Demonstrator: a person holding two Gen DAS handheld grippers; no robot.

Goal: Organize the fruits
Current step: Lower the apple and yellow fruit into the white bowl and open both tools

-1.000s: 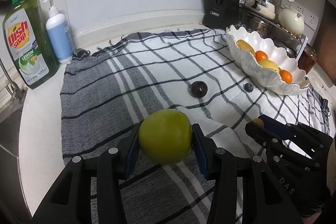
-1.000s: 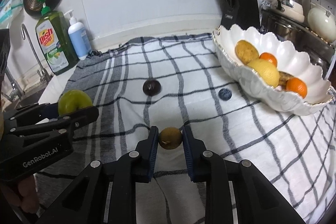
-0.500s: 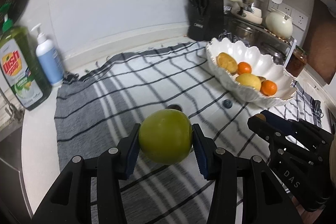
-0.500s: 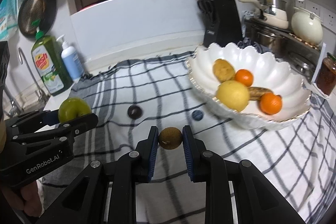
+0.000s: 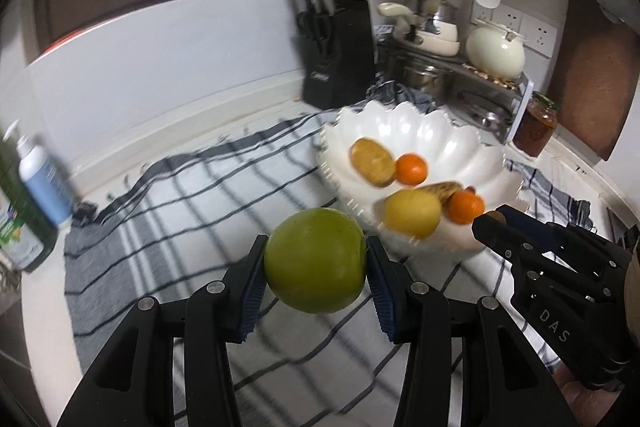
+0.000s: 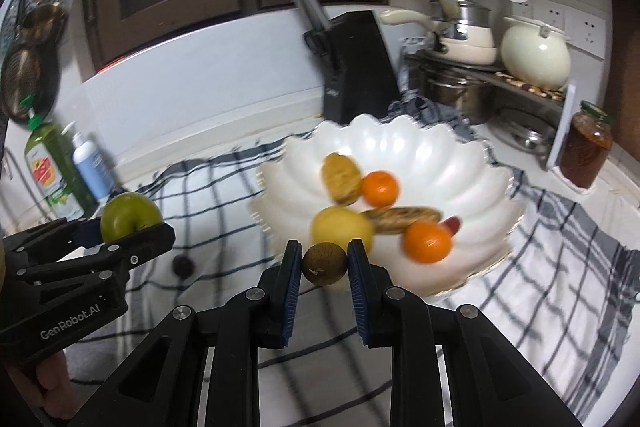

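My left gripper (image 5: 316, 263) is shut on a green apple (image 5: 315, 259) and holds it in the air above the checked cloth, left of the white scalloped bowl (image 5: 420, 131). My right gripper (image 6: 324, 263) is shut on a small brown round fruit (image 6: 324, 262), held just in front of the bowl's near rim (image 6: 404, 139). The bowl holds a lemon (image 6: 340, 229), two oranges (image 6: 380, 188), a brown potato-like fruit (image 6: 341, 178) and an elongated brown one. A dark plum (image 6: 183, 265) lies on the cloth. The left gripper with the apple shows in the right wrist view (image 6: 132, 221).
A black knife block (image 6: 356, 63) stands behind the bowl. Pots, a cream kettle (image 6: 534, 53) and a jar (image 6: 586, 149) are at the right. Dish soap (image 6: 50, 169) and a pump bottle (image 6: 90, 167) stand at the left by the sink.
Both grippers have risen and moved toward the bowl with their fruits. The bowl now looks nearer and more central in both views.
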